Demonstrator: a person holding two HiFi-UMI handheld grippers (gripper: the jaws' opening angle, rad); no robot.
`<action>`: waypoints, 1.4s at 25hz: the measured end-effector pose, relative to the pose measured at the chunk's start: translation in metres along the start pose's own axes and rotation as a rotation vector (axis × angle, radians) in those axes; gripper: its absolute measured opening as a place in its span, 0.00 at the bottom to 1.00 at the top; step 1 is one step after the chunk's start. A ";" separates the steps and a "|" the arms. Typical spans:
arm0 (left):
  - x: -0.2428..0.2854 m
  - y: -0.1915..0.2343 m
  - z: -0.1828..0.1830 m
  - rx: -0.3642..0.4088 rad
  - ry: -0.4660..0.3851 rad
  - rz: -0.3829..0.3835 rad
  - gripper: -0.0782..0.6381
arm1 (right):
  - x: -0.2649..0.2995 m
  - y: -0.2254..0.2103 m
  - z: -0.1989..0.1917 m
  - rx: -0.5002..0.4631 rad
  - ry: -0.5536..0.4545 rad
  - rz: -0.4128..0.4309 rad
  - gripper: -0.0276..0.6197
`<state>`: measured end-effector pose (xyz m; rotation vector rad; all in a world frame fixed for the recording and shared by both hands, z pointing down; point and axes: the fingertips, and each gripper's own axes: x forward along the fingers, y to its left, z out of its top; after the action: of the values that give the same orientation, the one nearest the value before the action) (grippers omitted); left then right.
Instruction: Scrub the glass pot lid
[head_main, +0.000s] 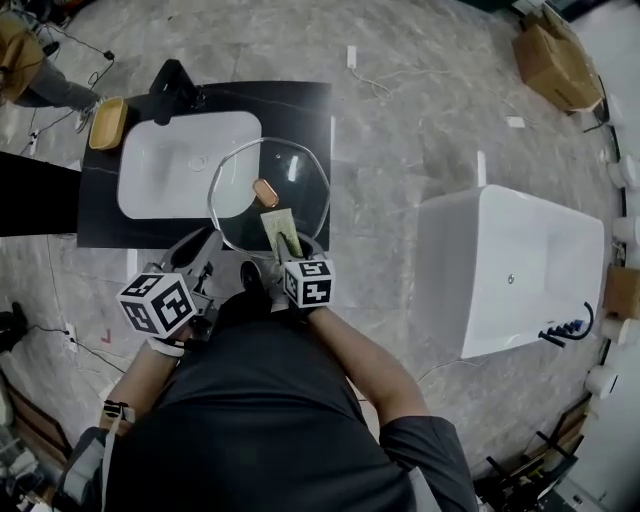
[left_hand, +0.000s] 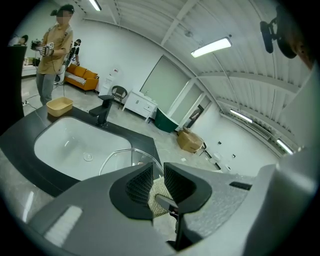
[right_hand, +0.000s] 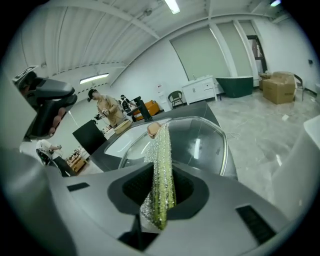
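1. Two hand-held grippers are in play. The right hand-held gripper (right_hand: 161, 176) is clamped on one sponge (right_hand: 162, 160), held edge-on, green on one side and silvery on the other.
2. The left hand-held gripper (left_hand: 158, 175) has its jaws nearly together, pinching the near rim of the one glass pot lid (left_hand: 117, 157).
3. Just ahead of the right jaws, the sponge's far end lies on the lid's glass, reaching close to its single tan knob (right_hand: 153, 129).
4. The head view shows both hand-held grippers side by side, the left (head_main: 205, 245) at the lid's (head_main: 300, 180) near-left edge. The left gripper view shows the sponge only through its jaw gap.
5. Beyond the jaws, the lid hangs partly over one white sink (head_main: 170, 165) set in a black tabletop (head_main: 300, 100). Only the drain (head_main: 198, 160) shows in the basin.
6. Past the sink stand one black faucet (head_main: 175, 88) and one tan basket (head_main: 107, 123).
7. Only the head view shows the one white bathtub (head_main: 520, 265), well off to the right.
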<state>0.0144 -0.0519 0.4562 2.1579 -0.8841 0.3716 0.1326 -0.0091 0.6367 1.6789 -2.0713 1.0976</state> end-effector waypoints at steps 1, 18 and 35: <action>0.002 -0.004 0.000 0.006 0.002 -0.006 0.21 | -0.001 -0.006 0.003 -0.030 0.000 0.003 0.14; -0.022 0.030 0.015 -0.081 -0.093 0.076 0.21 | 0.010 -0.126 0.073 -0.125 0.099 -0.065 0.14; -0.035 0.052 0.024 -0.130 -0.136 0.073 0.21 | 0.038 -0.101 0.157 -0.122 0.034 -0.084 0.14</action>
<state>-0.0470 -0.0775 0.4506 2.0536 -1.0363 0.1992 0.2536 -0.1496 0.5920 1.6605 -1.9847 0.9470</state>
